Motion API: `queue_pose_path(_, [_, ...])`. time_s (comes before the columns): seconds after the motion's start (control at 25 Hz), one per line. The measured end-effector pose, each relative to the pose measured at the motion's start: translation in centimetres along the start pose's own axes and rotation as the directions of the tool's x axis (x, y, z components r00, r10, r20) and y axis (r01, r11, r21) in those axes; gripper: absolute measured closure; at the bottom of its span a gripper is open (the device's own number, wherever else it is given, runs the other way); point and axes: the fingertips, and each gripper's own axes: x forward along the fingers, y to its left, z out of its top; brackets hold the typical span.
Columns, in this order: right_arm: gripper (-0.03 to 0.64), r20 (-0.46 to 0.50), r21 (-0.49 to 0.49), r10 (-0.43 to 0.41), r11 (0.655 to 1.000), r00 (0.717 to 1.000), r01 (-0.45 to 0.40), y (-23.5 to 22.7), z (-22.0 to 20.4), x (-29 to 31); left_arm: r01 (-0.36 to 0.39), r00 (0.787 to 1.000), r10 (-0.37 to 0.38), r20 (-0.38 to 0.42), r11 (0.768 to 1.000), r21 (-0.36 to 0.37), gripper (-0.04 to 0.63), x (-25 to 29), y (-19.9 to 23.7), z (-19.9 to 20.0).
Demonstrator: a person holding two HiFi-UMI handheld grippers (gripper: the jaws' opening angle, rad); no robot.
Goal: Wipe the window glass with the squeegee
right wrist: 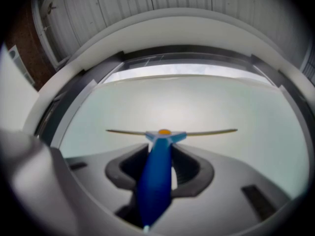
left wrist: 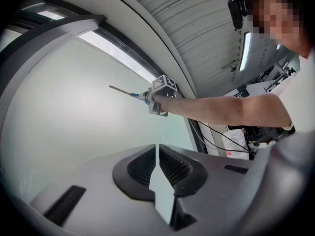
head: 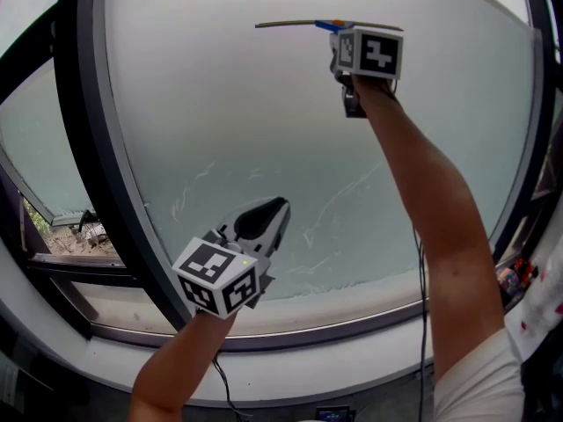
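One squeegee (head: 290, 25), one window (head: 220, 104) — two grippers (head: 274, 207) (head: 341, 40)

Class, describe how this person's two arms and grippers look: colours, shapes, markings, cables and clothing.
The left gripper and right gripper both have grey moulded bodies with black ribbed jaw pads. Each carries a white cube printed with black square markers. Beside the bare arms hang thin black cables. The person wears a white short sleeve.

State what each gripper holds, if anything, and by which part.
The right gripper grips the squeegee by its blue handle; the left gripper, shut, holds nothing.
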Motion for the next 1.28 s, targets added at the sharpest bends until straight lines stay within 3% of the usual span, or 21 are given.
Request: queue_pose_path(1.28, [0.466, -0.074, 0.001, -0.006, 1.0, 0.997, 0.006, 1.3, -8.1, -3.2, 0.021, 0.998, -0.026, -0.061, 0.997, -0.079, 0.549, -0.3, -0.7, -4.5])
